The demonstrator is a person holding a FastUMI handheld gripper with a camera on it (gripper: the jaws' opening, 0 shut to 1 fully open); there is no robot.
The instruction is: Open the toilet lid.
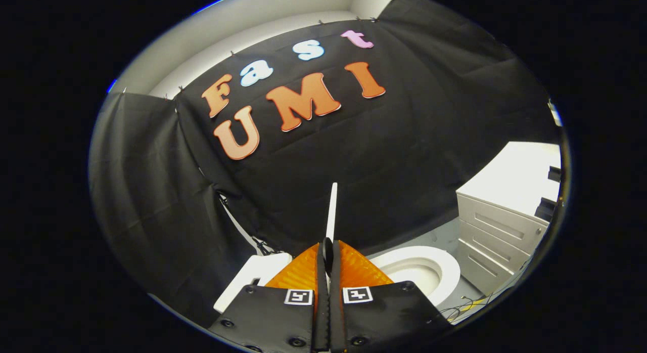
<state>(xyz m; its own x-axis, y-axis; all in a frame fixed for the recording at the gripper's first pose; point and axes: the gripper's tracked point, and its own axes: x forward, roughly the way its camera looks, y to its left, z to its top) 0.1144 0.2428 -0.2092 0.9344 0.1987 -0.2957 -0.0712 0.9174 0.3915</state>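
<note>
Gripper [327, 252] fingers sit at the bottom centre of the frame, drawn close together with only a thin slit between them. In that slit stands the lid [331, 211], seen edge-on as a thin white strip that rises straight up from between the fingertips towards the middle of the frame. Both fingers press against it from either side, so the tongs are narrow and clamped on the lid's edge. Each finger carries a small square marker near its base.

Lower right of the fingers lies the toilet seat [445, 274], a white oval ring with the bowl open inside it; part of it is hidden behind the right finger. The lid is raised well clear of the seat, standing roughly upright. To the lower left of the fingers, a white block, the tank [252, 277], shows partly behind the left finger.

At the right of the frame, beyond the seat, stands a white cabinet [500, 231] with several drawers stacked one above another. Some thin cables [467, 306] lie on the grey floor [445, 239] near the lower right, below the seat. Black cloth [404, 156] covers the wall behind everything, from the left across to the upper right.
</note>
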